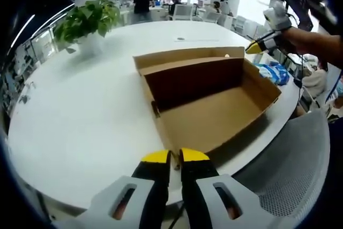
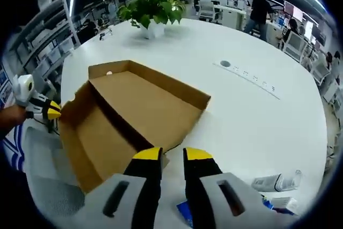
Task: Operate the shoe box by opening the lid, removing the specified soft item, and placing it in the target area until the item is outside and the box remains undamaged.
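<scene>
The shoe box (image 1: 214,95) is lying open on the white table (image 1: 80,111), its lid (image 2: 155,103) flipped back flat w/ the hinge running across the middle; the tray part is hanging partly over the table's near edge by a mesh chair (image 1: 292,170). Interior is looking bare cardboard, no soft item visible inside, so I'm judging the item may already be out, or hidden; can't tell. Just past the box's right end in the left gripper view, a blue-white soft pack (image 1: 273,72) is resting on the table; the right gripper view is showing similar blue-white packaging (image 2: 278,182) near that gripper, prob the same stuff. The left gripper (image 1: 175,156) is sitting at the box's near corner, jaws almost together w/ a thin slit between; whether they're nipping the cardboard edge I can't tell. The right gripper (image 2: 172,155) is hovering at the lid's edge, jaws slightly apart, holding nothing that I can see. Handling, as a guess: the box is light, thin corrugated board, stiffish but creasing easily at flaps and hinge, so take it by a wall rim w/ gentle pinch, not the overhanging corner; the soft pack would squash and may be slick plastic, so grab mid-body, not a corner. Farther off, a potted plant (image 1: 88,22) is standing on the table's far side, w/ people and desks beyond.
</scene>
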Demonstrator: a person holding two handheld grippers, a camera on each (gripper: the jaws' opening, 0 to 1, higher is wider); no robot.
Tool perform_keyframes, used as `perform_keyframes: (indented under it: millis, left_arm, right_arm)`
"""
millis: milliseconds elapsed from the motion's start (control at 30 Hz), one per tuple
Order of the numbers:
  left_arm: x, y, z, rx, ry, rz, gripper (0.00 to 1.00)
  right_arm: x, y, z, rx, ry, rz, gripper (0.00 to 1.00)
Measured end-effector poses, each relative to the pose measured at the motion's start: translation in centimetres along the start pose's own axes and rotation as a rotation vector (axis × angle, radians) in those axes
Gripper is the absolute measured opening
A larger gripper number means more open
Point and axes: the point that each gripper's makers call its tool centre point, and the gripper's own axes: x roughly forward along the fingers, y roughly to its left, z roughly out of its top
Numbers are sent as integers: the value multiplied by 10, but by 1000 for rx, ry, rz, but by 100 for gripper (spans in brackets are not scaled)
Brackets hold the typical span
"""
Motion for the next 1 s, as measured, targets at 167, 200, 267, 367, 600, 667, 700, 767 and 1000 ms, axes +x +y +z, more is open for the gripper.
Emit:
perform_keyframes:
  millis: [167, 200, 267, 367, 600, 667, 700, 767, 1000]
  left_arm:
    - [0, 0, 0, -1, -3, 1, 3]
    - [0, 0, 0, -2, -4, 2, 3]
    - [0, 1, -1, -4, -5, 2, 3]
    - [0, 1, -1, -2, -7, 2, 3]
    - [0, 1, -1, -9, -11, 3, 3]
    - [0, 1, -1, -12, -13, 3, 3]
    - [0, 1, -1, -12, -14, 3, 3]
    - [0, 0, -1, -11, -13, 4, 3]
    - [1, 0, -1, -9, -17, 3, 3]
  right_arm:
    - [6, -6, 9, 18, 5, -3, 13]
    - [8, -7, 8, 18, 16, -4, 13]
    - [11, -8, 7, 12, 21, -6, 13]
    - [17, -13, 6, 26, 37, -6, 13]
    - [27, -17, 4, 53, 60, 6, 14]
    - [30, -16, 5, 58, 66, 10, 14]
    - [31, -16, 5, 57, 69, 11, 14]
    - [34, -17, 6, 62, 74, 14, 14]
    - [42, -19, 9, 126, 100, 26, 11]
